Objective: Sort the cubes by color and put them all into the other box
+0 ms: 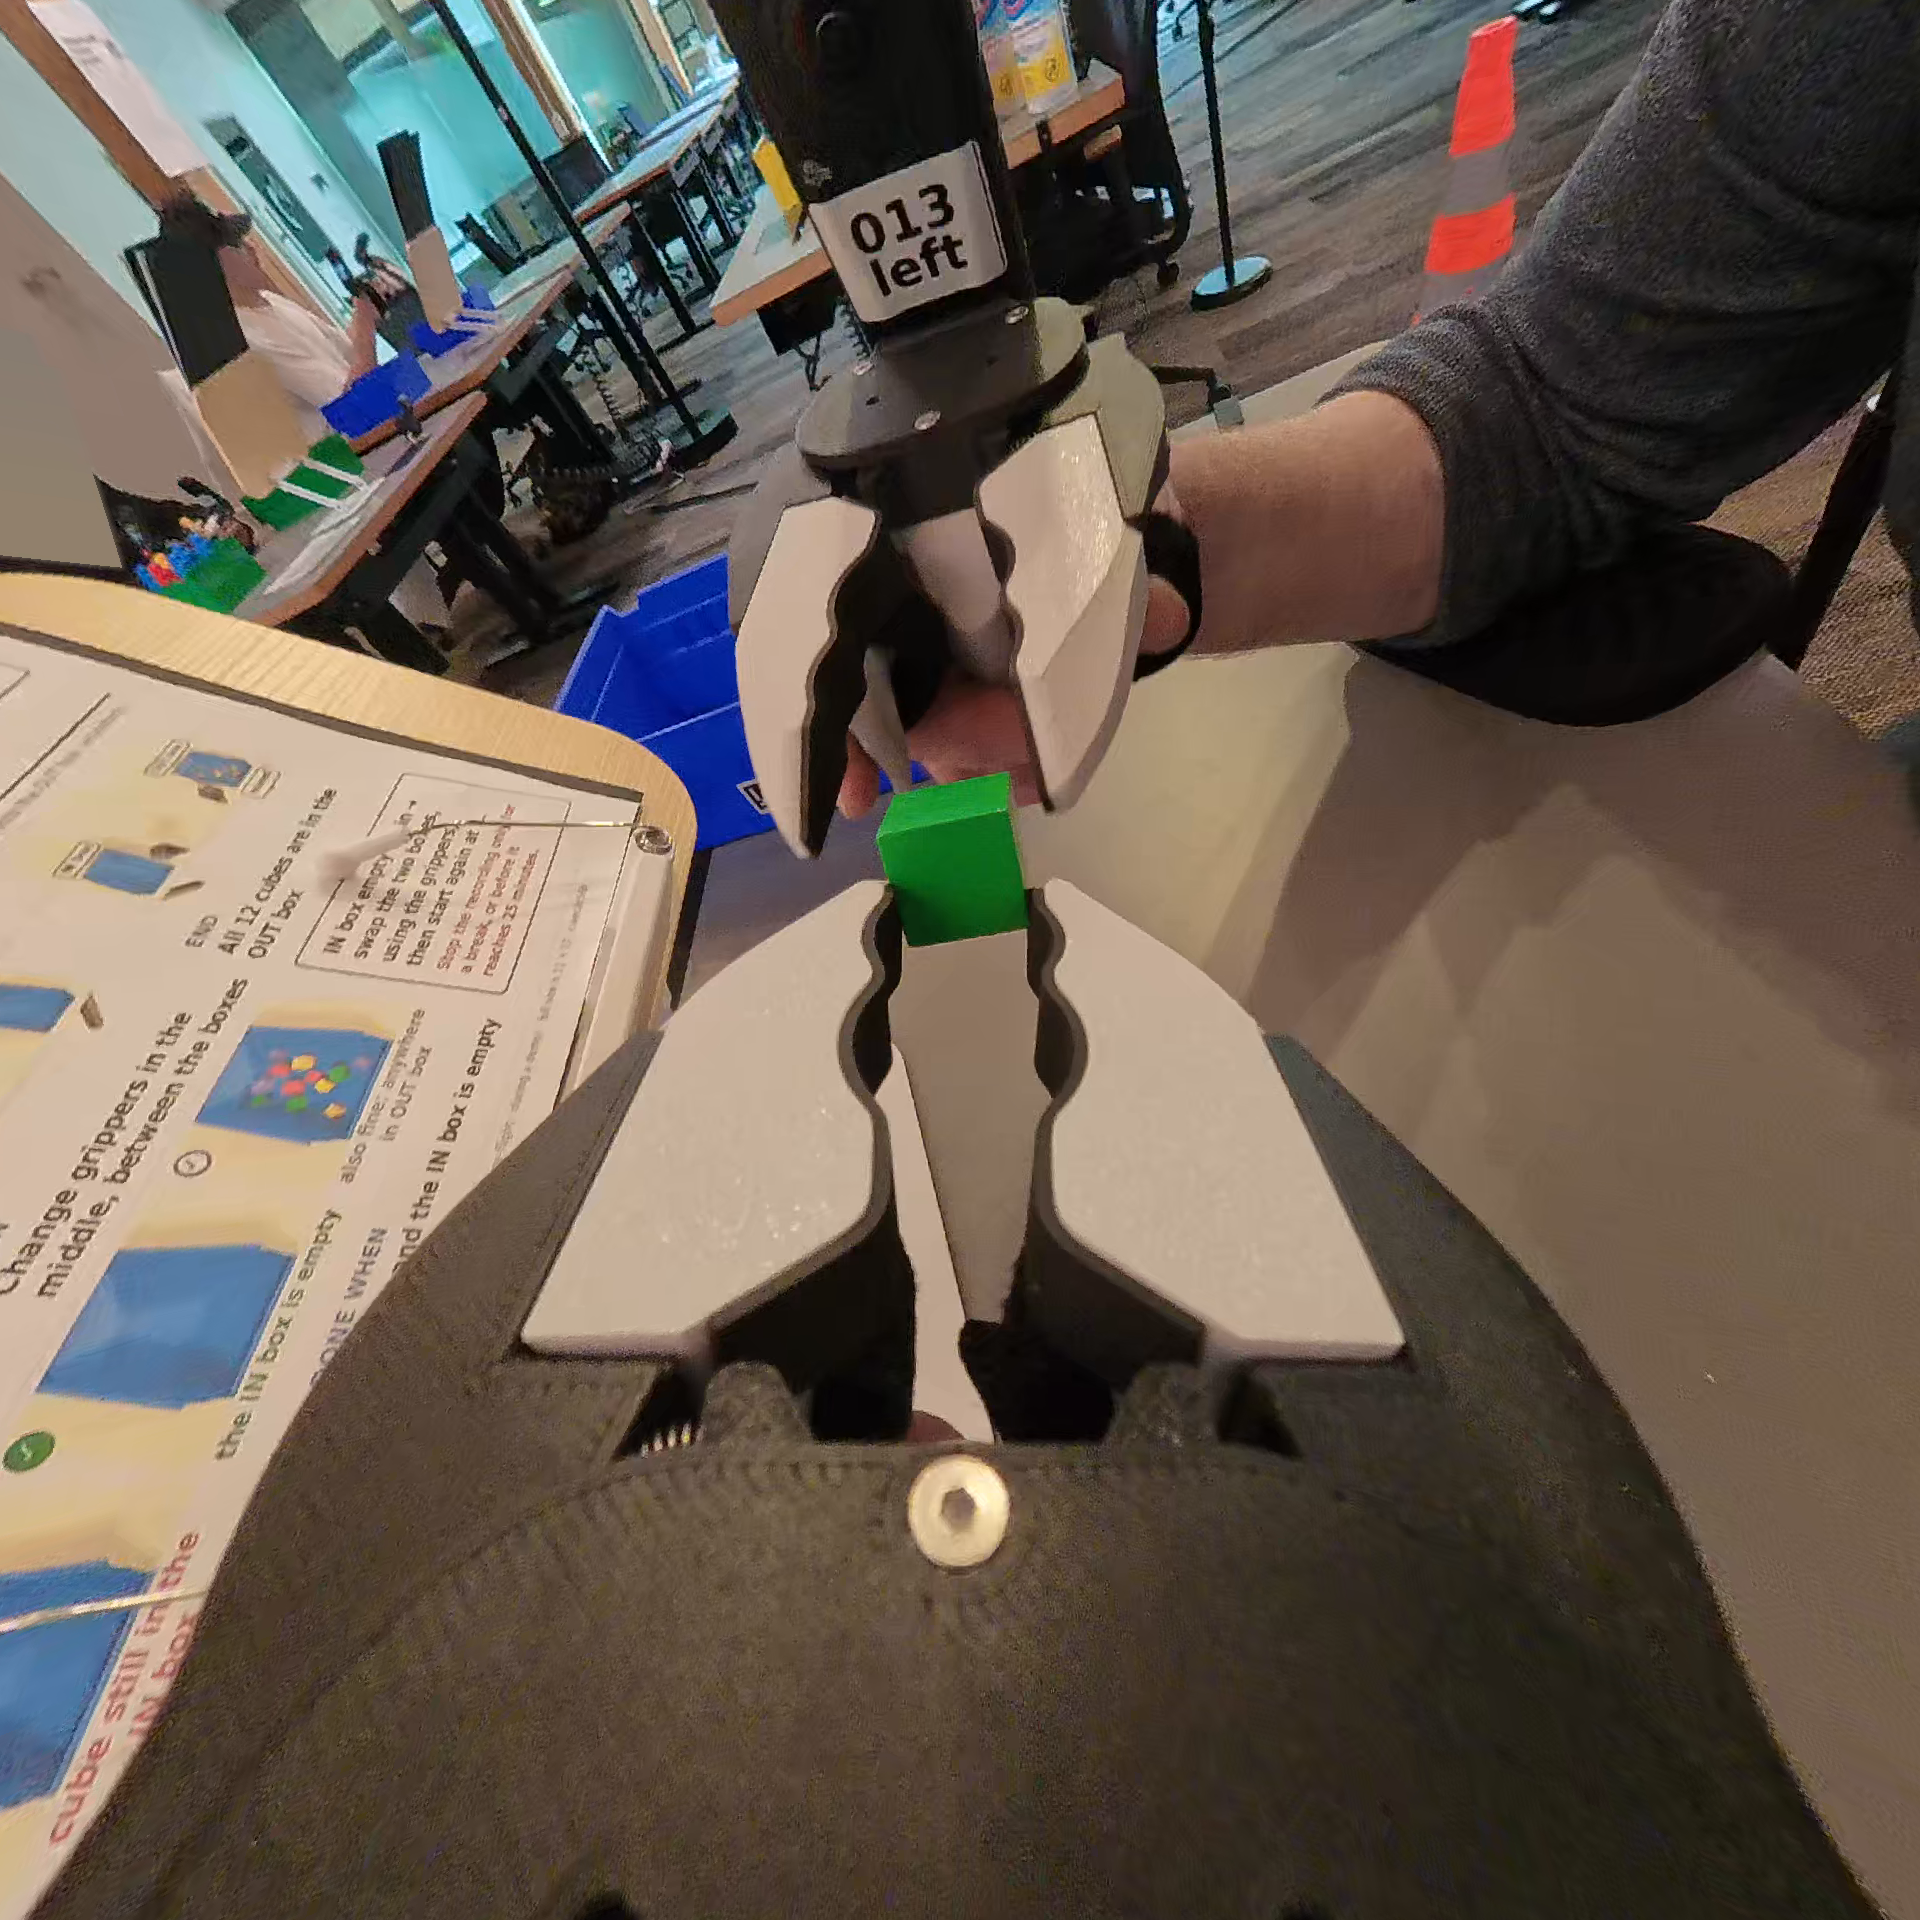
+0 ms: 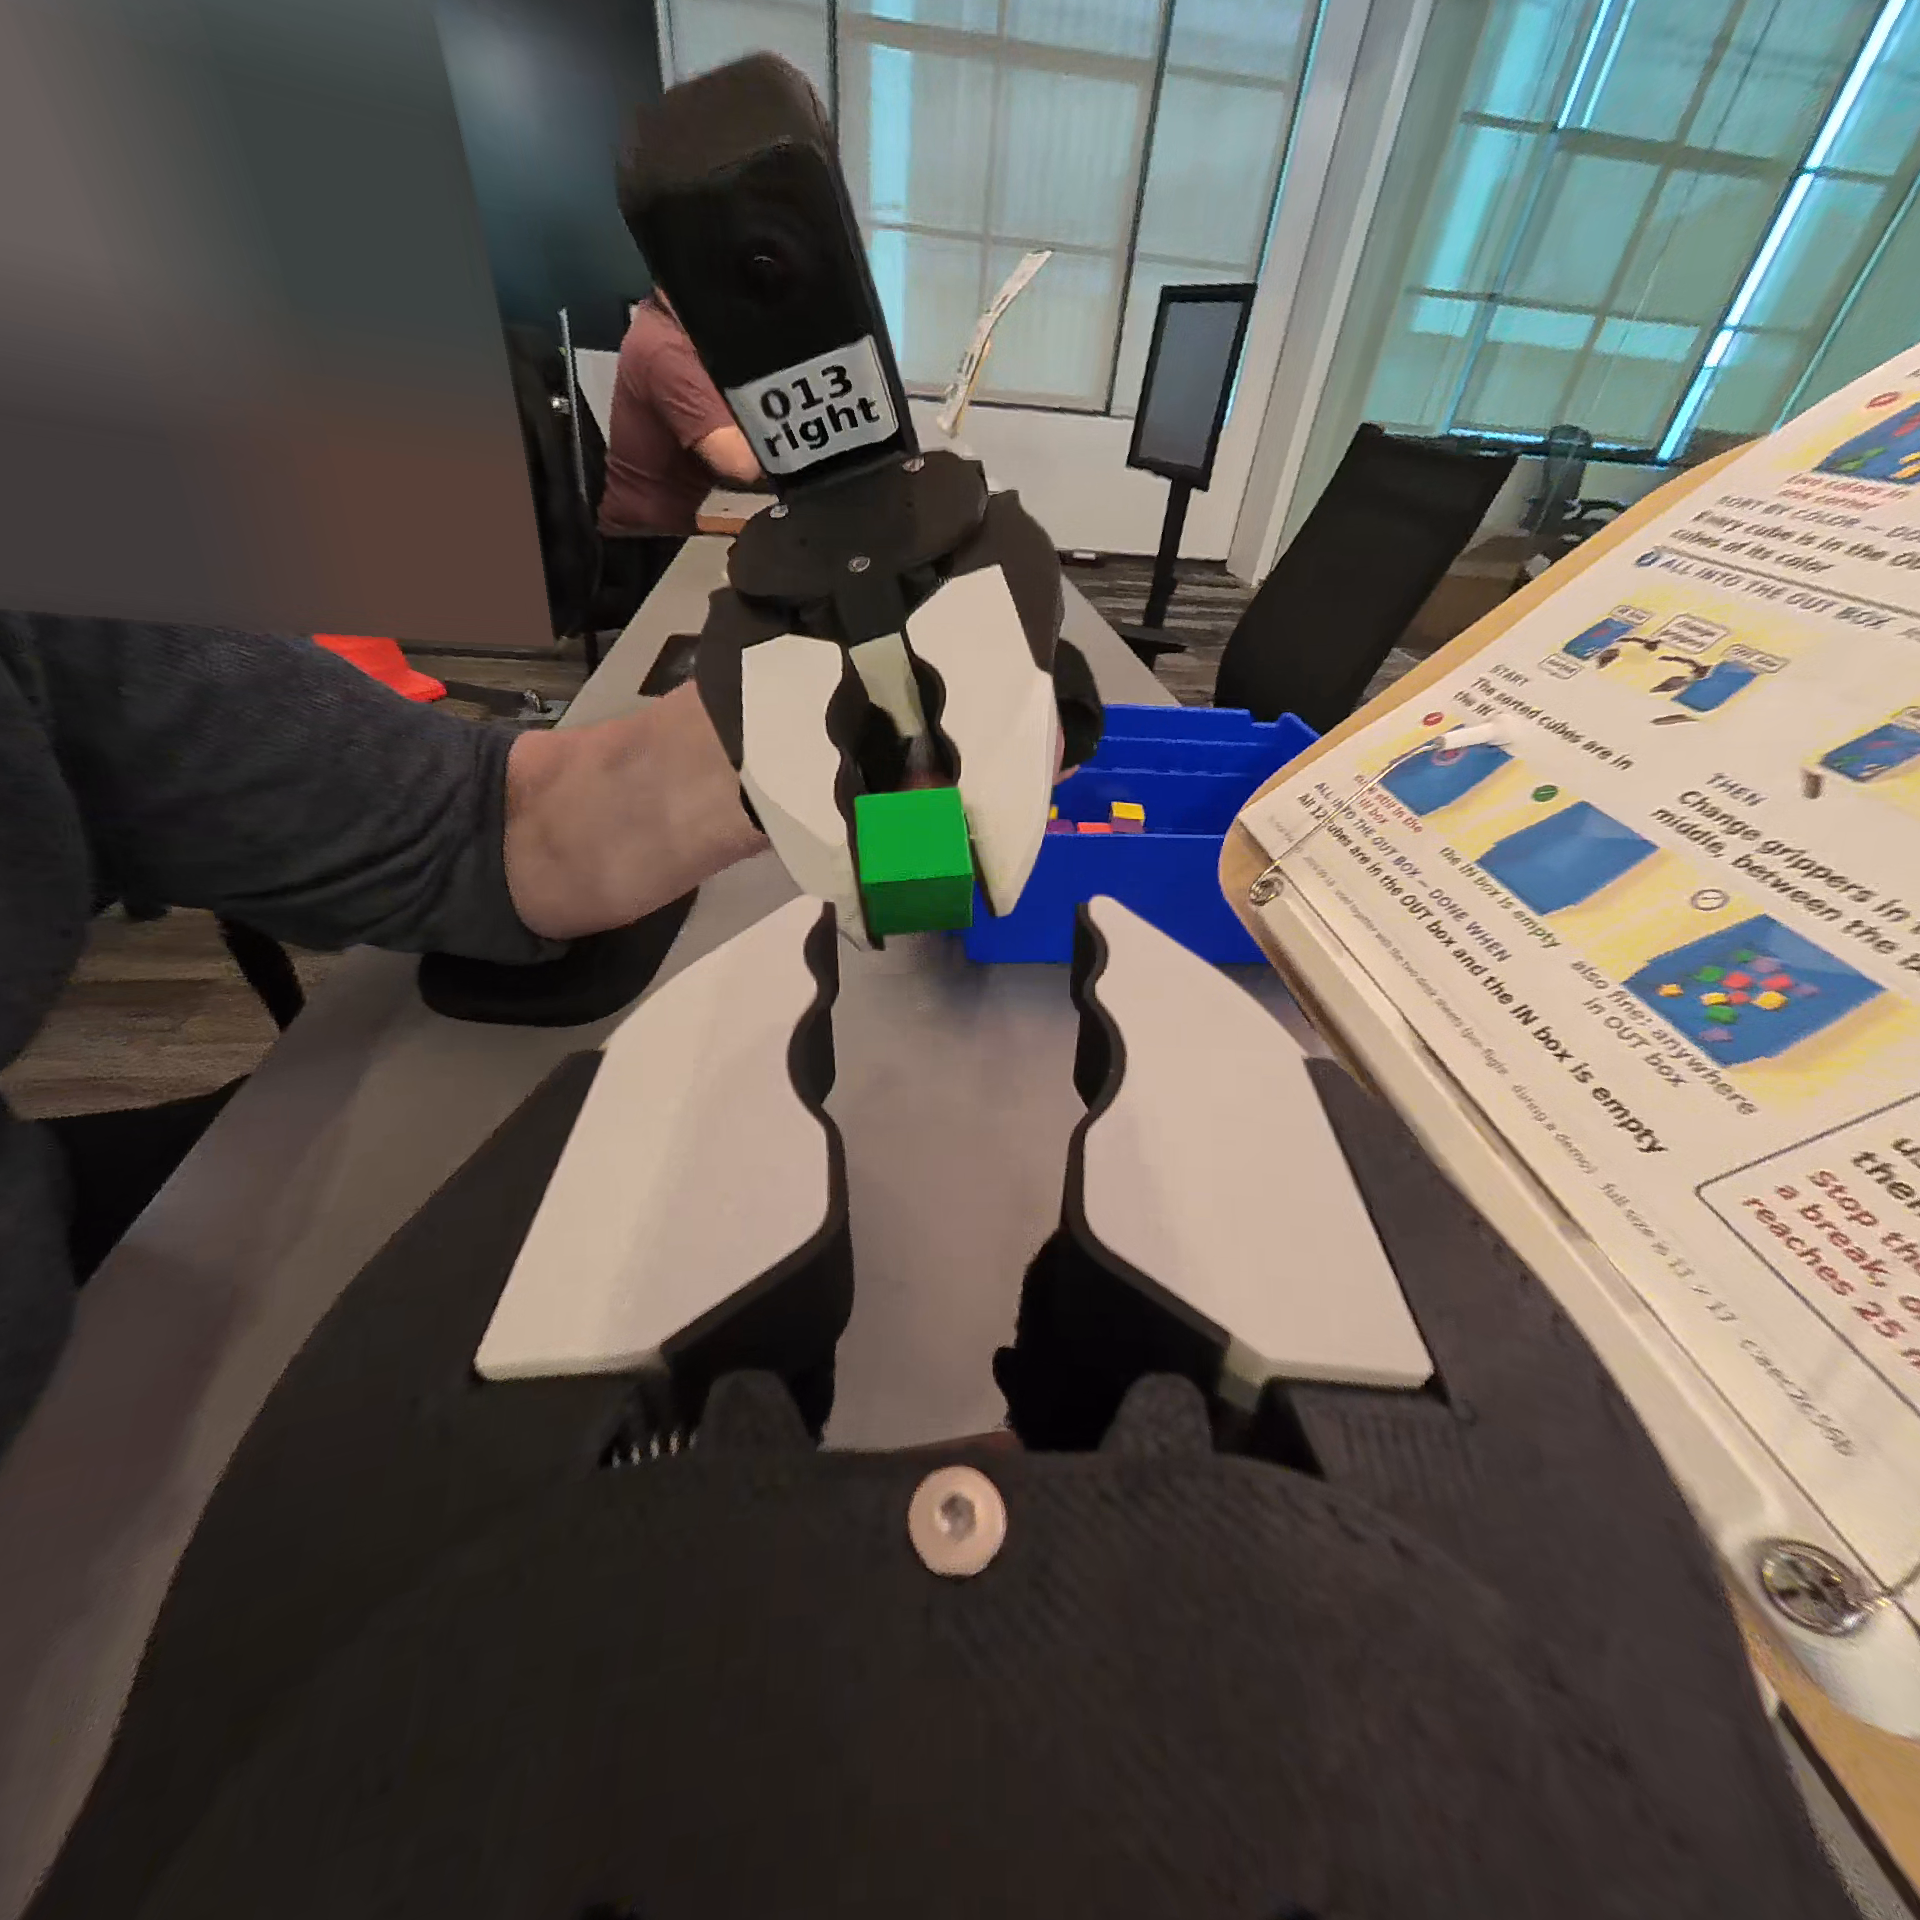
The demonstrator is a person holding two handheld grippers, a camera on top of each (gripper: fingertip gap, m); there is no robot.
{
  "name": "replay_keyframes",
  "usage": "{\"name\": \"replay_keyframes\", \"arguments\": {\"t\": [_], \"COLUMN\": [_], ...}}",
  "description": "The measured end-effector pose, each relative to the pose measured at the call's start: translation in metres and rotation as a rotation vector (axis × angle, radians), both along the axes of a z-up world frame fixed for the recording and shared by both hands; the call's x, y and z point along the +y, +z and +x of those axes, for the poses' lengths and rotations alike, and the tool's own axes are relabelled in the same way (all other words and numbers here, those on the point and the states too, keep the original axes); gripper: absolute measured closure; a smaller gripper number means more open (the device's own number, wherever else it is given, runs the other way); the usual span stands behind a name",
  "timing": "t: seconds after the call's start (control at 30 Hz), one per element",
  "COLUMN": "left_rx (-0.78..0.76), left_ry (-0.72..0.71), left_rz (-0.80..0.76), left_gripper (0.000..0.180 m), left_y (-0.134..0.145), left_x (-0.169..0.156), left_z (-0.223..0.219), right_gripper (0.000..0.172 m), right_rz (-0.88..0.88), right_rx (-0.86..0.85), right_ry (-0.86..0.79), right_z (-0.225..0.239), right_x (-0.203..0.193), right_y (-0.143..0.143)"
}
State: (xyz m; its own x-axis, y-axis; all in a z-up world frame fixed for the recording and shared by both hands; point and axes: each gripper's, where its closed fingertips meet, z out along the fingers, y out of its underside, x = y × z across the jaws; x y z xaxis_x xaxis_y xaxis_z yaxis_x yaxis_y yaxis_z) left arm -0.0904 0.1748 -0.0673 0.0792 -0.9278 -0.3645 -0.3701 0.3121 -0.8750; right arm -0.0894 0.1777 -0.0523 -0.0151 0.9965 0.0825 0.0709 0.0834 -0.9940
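One green cube (image 1: 951, 857) is pinched in the left tongs (image 1: 956, 902), the right tongs (image 2: 951, 925) gape wide and empty, and a few cubes (image 2: 1103, 821) lie in the blue box (image 2: 1122, 904), so plenty of sorting looks left.

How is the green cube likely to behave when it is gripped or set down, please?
The green cube looks rigid: its edges are crisp where the left gripper pinches it. Flat faces suggest it should sit, not roll. Held only at the fingertips, its smooth paint might let it slip or twist.
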Motion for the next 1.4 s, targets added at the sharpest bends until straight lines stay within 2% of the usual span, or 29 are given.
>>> {"name": "replay_keyframes", "arguments": {"t": [0.43, 0.47, 0.83, 1.03, 1.2, 1.3, 1.4], "left_rx": [-0.045, -0.045, -0.082, -0.146, -0.186, -0.200, -0.198], "left_ry": [-0.007, 0.000, -0.006, 0.022, 0.044, 0.084, 0.108], "left_rz": [-0.003, 0.003, 0.023, 0.043, 0.042, 0.052, 0.058], "left_gripper": [0.157, 0.157, 0.157, 0.155, 0.169, 0.180, 0.180], "left_y": [0.001, 0.001, 0.008, 0.024, 0.037, 0.042, 0.044], "left_x": [-0.003, -0.002, -0.005, -0.007, -0.001, 0.007, 0.011], "left_z": [0.013, 0.012, 0.015, 0.012, -0.004, -0.012, -0.017], "right_gripper": [0.142, 0.149, 0.149, 0.150, 0.150, 0.150, 0.149], "right_rz": [0.039, 0.039, 0.029, 0.010, 0.062, 0.103, 0.161], "right_rx": [0.038, 0.040, 0.057, 0.092, 0.053, 0.004, -0.088], "right_ry": [0.018, 0.020, 0.029, 0.022, -0.051, -0.142, -0.310], "right_z": [-0.004, -0.004, -0.003, 0.005, 0.035, 0.068, 0.116], "right_x": [-0.009, -0.010, -0.013, -0.010, 0.008, 0.030, 0.062], "right_y": [0.003, 0.004, 0.010, 0.021, 0.039, 0.049, 0.054]}}
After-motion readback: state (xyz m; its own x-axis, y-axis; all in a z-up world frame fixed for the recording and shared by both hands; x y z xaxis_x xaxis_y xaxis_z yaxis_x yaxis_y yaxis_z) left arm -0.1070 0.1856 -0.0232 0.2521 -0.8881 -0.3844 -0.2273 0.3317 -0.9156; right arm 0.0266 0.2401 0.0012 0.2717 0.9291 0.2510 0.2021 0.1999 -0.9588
